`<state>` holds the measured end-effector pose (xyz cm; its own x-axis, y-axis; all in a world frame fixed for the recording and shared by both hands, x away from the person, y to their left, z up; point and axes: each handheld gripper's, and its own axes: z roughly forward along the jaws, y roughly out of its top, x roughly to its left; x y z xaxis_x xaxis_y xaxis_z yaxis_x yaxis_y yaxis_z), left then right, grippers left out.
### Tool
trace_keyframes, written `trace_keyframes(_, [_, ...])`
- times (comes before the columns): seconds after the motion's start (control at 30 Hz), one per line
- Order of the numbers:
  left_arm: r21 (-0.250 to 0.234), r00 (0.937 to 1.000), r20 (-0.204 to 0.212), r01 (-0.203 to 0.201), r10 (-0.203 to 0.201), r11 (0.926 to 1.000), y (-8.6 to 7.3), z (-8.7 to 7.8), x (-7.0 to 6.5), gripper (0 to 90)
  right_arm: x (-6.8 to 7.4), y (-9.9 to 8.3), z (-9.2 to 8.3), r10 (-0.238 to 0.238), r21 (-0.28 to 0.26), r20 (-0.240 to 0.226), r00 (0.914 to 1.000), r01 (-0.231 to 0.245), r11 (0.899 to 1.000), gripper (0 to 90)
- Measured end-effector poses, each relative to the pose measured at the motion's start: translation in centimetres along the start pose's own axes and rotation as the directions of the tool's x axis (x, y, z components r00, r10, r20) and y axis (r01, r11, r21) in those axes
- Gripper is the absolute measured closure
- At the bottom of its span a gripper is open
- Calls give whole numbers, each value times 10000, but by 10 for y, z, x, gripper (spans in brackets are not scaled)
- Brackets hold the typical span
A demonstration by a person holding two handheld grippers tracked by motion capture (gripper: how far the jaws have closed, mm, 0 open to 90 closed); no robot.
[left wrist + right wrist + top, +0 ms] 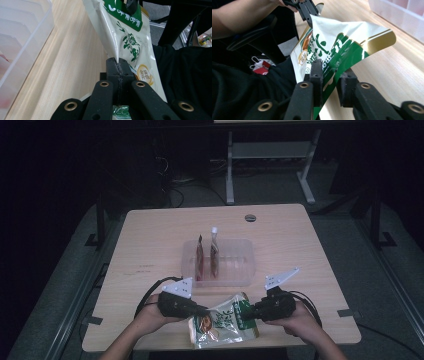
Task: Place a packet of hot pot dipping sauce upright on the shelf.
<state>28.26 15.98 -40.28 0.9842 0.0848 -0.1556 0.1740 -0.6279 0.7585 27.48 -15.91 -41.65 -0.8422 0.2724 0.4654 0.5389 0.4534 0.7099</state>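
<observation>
A white and green snack bag (222, 320) lies slanted at the table's near edge between my two grippers. My left gripper (206, 310) is shut on the bag's left side, and in the left gripper view its jaws (117, 62) pinch a white fold of the bag (130, 42). My right gripper (248, 312) is at the bag's green top corner. In the right gripper view the green and gold edge (337, 42) runs between its jaws (332, 72). It rests against one pad, and the other pad stands a little off it.
A clear plastic bin (240, 272) with dividers sits mid-table just beyond the bag, holding two upright packets (200, 257) (214, 251) at its left end. A round cable hole (250, 217) marks the far edge. The person's dark clothing is close behind the near edge.
</observation>
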Motion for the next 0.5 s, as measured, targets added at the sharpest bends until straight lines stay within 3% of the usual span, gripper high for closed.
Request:
trace_keyframes(0.07, [-61, 10000, -1, 14, -14, 10000, 0, 0, 1, 900, 1, 1, 0, -33, -79, 25, 10000, 33, 10000, 844])
trace_keyframes(0.33, [-118, 9998, -215, -2, -1, 9999, -1, -3, 4, 895, 3, 3, 1, -334, -140, -57, 9994, 333, 9993, 895])
trace_keyframes(0.5, [-168, 9992, -404, 42, -49, 9999, -3, -2, 5, 880, 2, 3, -3, -84, -566, -717, 9974, 43, 9984, 900])
